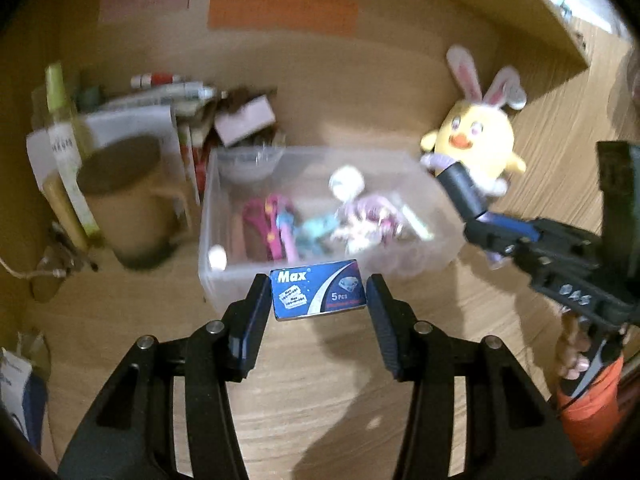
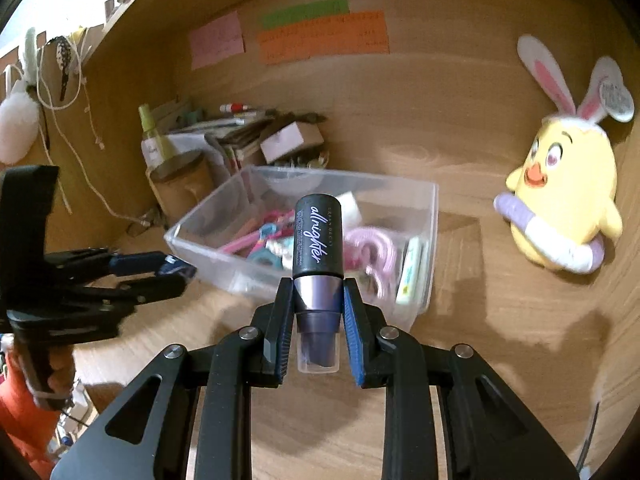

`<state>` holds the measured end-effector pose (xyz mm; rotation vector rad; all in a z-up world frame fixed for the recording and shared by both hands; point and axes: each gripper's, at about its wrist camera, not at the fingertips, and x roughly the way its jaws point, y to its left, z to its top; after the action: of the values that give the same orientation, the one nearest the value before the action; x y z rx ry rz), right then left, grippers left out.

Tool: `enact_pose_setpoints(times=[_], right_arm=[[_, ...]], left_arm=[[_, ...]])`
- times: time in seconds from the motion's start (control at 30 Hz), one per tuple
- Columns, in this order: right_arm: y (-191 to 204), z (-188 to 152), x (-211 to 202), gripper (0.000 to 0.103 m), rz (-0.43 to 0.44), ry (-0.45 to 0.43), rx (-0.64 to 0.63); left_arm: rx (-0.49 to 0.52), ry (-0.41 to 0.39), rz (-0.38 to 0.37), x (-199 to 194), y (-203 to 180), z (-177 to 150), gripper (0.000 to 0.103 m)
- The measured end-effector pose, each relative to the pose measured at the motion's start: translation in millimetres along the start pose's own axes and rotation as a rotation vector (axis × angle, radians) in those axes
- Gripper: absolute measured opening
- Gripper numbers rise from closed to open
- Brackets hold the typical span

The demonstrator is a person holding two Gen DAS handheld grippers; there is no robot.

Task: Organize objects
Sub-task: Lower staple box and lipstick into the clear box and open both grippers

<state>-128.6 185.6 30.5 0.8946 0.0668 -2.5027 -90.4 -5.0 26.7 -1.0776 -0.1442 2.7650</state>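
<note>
My left gripper [image 1: 318, 294] is shut on a small blue "Max" box [image 1: 318, 290] and holds it just in front of the near wall of a clear plastic bin [image 1: 224, 216]. The bin holds several pink, blue and white small items. My right gripper [image 2: 316, 292] is shut on a dark "allnighter" spray bottle [image 2: 317, 240], held upright over the bin's [image 2: 430, 216] near edge. The right gripper also shows in the left wrist view [image 1: 476, 208] at the bin's right side. The left gripper shows in the right wrist view [image 2: 176, 272] at the bin's left corner.
A yellow chick plush with bunny ears [image 1: 476, 136] sits right of the bin, also in the right wrist view [image 2: 568, 200]. A brown mug [image 1: 128, 196], a green bottle [image 1: 60, 96], books and pens [image 1: 172, 88] crowd the back left. Coloured notes [image 2: 320, 36] hang on the back wall.
</note>
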Motion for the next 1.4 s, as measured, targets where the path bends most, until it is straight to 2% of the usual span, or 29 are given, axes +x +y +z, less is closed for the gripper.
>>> enact_pose_setpoints(times=[0.33,0.63,0.9,1.07,1.23,1.4], right_arm=[[-5.7,32.7,13.7,0.021,-0.09,-0.007,-0.027],[-21.2,32.9,59.1,0.021,-0.15,0.098,-0.031],[-28.1,27.9,88.5,0.021,-0.141,0.157,-0.026],[-22.4,26.3,88.3,0.022,-0.119,0.166,-0.048],[-15.4,29.9,68.2,0.031,-0.105,0.124,-0.057],[-2.3,31.2,39.9,0.044,-0.09,0.057,-0.076]], left_arm=[[0.026,-0.067,0.039,-2.2,8.3,37.5,0.049],[0.003,0.032,0.076,49.1,31.5,44.2,0.049],[0.02,0.08,0.094,74.2,34.9,42.1,0.049],[0.013,0.096,0.089,77.6,35.7,40.2,0.05],[-0.001,0.081,0.075,68.8,35.1,38.9,0.058],[0.003,0.037,0.062,51.1,28.9,33.6,0.071]])
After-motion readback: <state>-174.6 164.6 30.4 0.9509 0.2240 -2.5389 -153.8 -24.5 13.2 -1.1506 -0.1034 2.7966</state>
